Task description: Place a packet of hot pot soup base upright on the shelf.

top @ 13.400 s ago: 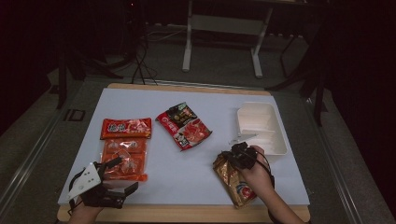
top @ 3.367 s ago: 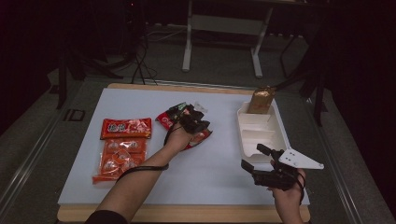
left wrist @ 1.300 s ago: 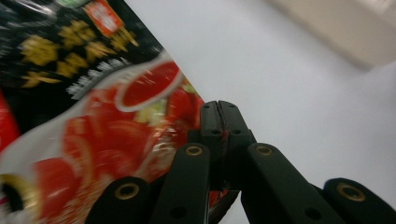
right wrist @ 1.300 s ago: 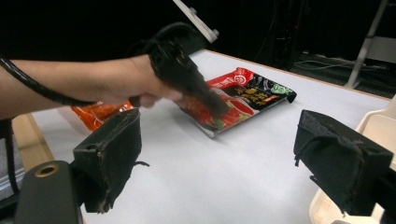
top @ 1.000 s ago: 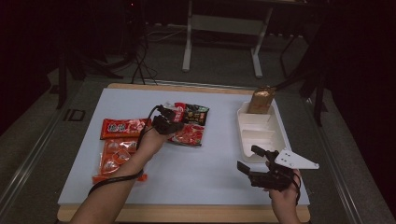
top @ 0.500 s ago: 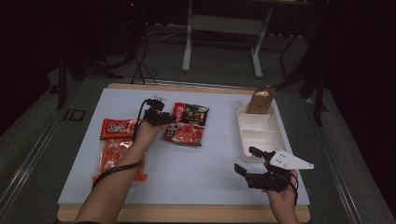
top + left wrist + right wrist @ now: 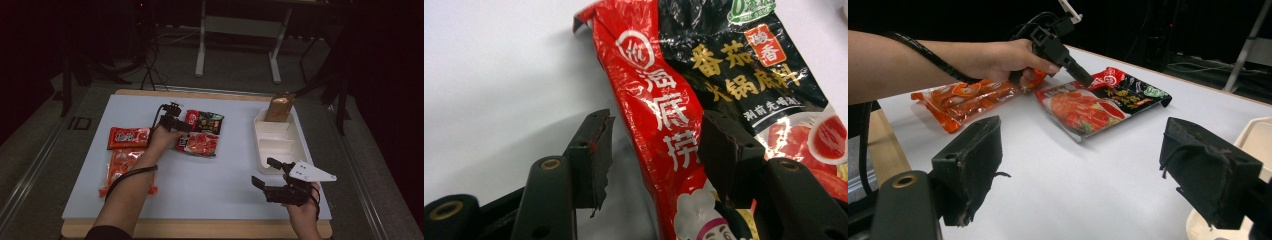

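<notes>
A red and black hotpot-base packet lies flat on the white table, left of centre. My left gripper points at its left edge. In the left gripper view the jaws stand apart on either side of the packet's red edge, and the pads do not press on it. These jaws have just been opening. My right gripper hovers near the front right, open with nothing between its jaws. The right gripper view looks across at the packet and the left gripper.
A white compartment tray stands at the right, with a brown pouch upright at its far end. An orange-red packet and a sausage packet lie at the left under my left forearm. The table's wooden front edge runs along the bottom.
The left hand has shifted left and lower, and its jaws have gone from shut on the packet's edge to apart. The packet now lies flat. The right gripper has stayed put.
</notes>
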`<state>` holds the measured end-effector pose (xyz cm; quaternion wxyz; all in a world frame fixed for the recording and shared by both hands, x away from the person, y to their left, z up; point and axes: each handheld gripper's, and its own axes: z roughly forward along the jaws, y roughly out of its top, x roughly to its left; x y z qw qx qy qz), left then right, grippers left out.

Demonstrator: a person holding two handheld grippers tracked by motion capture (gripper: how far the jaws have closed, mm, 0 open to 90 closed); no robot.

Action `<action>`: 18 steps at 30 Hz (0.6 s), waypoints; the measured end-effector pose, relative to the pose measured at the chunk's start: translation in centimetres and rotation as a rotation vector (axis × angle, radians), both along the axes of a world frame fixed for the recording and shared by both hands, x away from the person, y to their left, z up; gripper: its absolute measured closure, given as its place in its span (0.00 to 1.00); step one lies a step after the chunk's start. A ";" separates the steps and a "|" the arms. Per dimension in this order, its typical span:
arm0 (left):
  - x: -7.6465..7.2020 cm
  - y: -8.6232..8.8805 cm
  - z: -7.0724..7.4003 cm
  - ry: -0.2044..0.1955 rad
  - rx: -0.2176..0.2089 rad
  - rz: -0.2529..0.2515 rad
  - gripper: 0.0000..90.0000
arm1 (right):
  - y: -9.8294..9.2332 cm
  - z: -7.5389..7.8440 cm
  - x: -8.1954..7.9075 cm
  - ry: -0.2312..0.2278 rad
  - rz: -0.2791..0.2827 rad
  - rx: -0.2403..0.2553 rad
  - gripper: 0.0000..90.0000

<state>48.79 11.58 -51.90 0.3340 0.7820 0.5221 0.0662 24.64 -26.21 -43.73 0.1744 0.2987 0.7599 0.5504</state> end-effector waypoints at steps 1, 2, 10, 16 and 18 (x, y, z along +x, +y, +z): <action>0.2 0.0 -0.2 0.017 -0.016 -0.011 0.53 | 0.0 0.0 0.0 0.001 0.000 -0.001 0.19; 0.2 0.0 -0.3 0.026 -0.022 -0.015 0.53 | 0.0 0.0 0.0 0.001 0.002 -0.003 0.19; 0.6 -1.0 -0.4 0.110 0.006 -0.019 0.64 | 0.2 -0.1 0.1 0.006 0.009 -0.012 0.19; 0.6 -1.8 -0.2 0.094 0.089 0.011 0.77 | 0.2 -0.1 0.1 0.009 0.015 -0.005 0.19; 0.5 -1.8 -0.2 0.090 0.088 0.017 0.82 | 0.1 -0.1 0.1 0.010 0.015 -0.002 0.19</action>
